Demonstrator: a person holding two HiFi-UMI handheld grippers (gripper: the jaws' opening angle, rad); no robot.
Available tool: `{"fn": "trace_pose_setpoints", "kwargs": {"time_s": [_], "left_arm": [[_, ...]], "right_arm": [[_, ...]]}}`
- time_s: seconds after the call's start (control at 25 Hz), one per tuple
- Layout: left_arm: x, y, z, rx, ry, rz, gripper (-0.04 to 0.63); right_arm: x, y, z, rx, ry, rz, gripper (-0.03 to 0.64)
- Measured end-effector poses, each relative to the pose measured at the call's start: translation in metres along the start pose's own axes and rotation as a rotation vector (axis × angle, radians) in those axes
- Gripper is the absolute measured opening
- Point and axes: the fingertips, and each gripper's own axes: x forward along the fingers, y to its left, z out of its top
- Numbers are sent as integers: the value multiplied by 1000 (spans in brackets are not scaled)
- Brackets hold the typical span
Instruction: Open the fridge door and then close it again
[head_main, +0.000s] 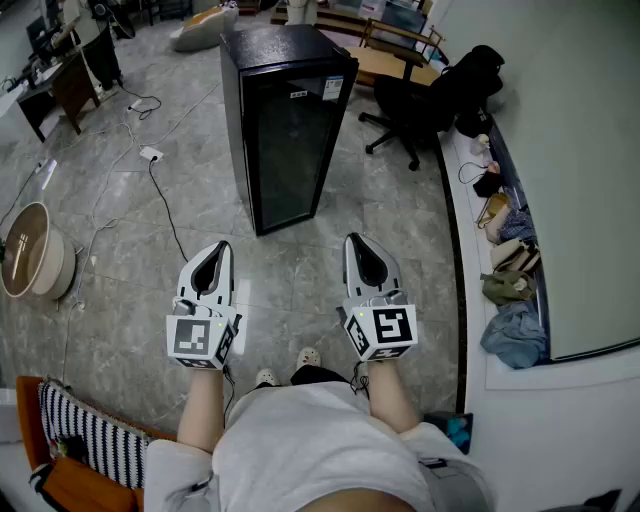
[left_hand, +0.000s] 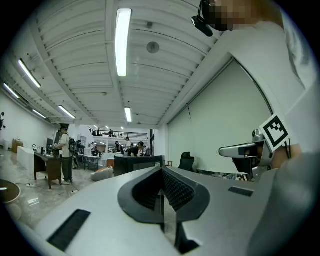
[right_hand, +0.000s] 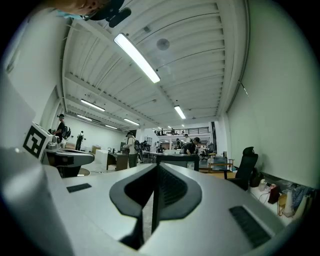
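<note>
The fridge (head_main: 285, 130), a tall, narrow black cabinet with a dark glass door (head_main: 293, 150) and small white labels (head_main: 332, 88) along its top edge, stands upright on the grey tiled floor (head_main: 290, 275) at twelve o'clock, its door shut and facing six o'clock.

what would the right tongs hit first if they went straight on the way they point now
Most likely the black fridge standing ahead of the right tongs; only floor lies between them, though the line is hard to judge.
</note>
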Motion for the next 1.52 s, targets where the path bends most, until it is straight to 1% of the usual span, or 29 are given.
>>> {"fn": "trace_pose_setpoints", "kwargs": {"time_s": [0.56, 0.76, 1.12, 1.36, 1.52], "left_arm": [[24, -10, -4, 0, 8, 10, 15], [40, -16, -5, 2, 9, 20, 14], [70, -31, -7, 2, -3, 67, 14], [80, -34, -17, -7, 11, 91, 14], [93, -29, -19, -14, 18, 96, 14]], "right_arm": [[14, -21, -3, -1, -1, 15, 25], [23, -39, -2, -2, -25, 11, 25], [41, -76, -8, 7, -23, 58, 25], [52, -89, -15, 14, -17, 76, 25], [67, -94, -16, 18, -8, 81, 25]]}}
